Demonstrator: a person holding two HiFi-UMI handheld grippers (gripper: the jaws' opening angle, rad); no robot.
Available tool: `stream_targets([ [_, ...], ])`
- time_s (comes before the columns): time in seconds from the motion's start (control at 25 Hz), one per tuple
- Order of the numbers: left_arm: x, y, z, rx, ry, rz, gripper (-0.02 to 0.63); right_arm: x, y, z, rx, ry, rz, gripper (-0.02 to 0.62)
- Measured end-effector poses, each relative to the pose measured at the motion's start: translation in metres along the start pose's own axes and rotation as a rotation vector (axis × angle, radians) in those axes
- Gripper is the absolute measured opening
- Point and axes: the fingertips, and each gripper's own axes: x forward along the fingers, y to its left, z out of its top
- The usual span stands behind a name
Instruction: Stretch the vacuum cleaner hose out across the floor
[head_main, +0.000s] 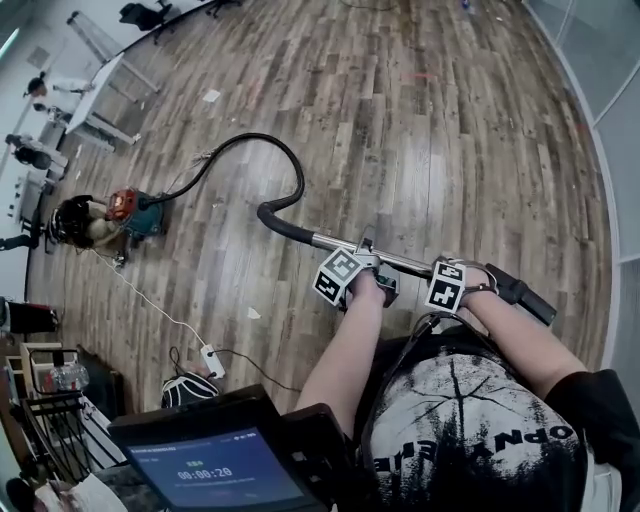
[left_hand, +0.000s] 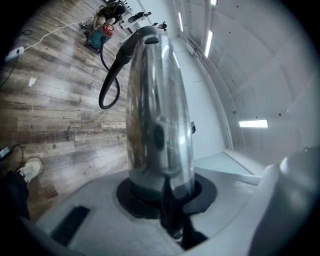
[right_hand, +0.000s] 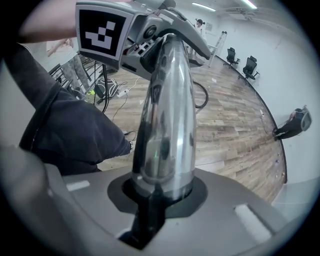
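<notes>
Left tool (head_main: 374, 284) is clamped on the chrome wand (head_main: 405, 262) about mid-length. Its jaws are only partly closed, as the tube fills them, and its own view shows the metal seated right between them. Right tool (head_main: 478, 286) grips the same tube just to the right, nearer the black handle end (head_main: 522, 294). It points steeply down, with its jaws pressed on the chrome the same way. The two tools sit close together; we can't tell whether they touch. We hold the wand roughly level in front of us, above the wood floor (head_main: 450, 120)

Hose (head_main: 290, 165): black, joined to the wand's left end by a dark cuff. It hooks away from us in a tight loop, then bends back left and runs along the floor to the vacuum cleaner (head_main: 135, 212), the red and teal body at far left. So it's not straight: there is one clear hook between wand and body

Also in view:
- a white power strip (head_main: 211, 362) on the floor near left, with a white cable (head_main: 150, 300) running toward the vacuum cleaner
- a screen (head_main: 215, 470) at the near edge
- office chairs (head_main: 145, 14) at the far end
</notes>
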Motion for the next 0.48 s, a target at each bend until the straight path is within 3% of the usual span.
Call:
stream_targets([
  [0.28, -0.015, -0.006, -0.053, -0.018, -0.058, 0.031, 0.061, -0.014, 0.014, -0.054, -0.063, -0.007, 0.029, 0.068],
  [0.48, -0.027, -0.009, -0.071, 0.0, -0.089, 0.046, 0.062, -0.018, 0.027, -0.069, -0.077, -0.034, 0.049, 0.069],
])
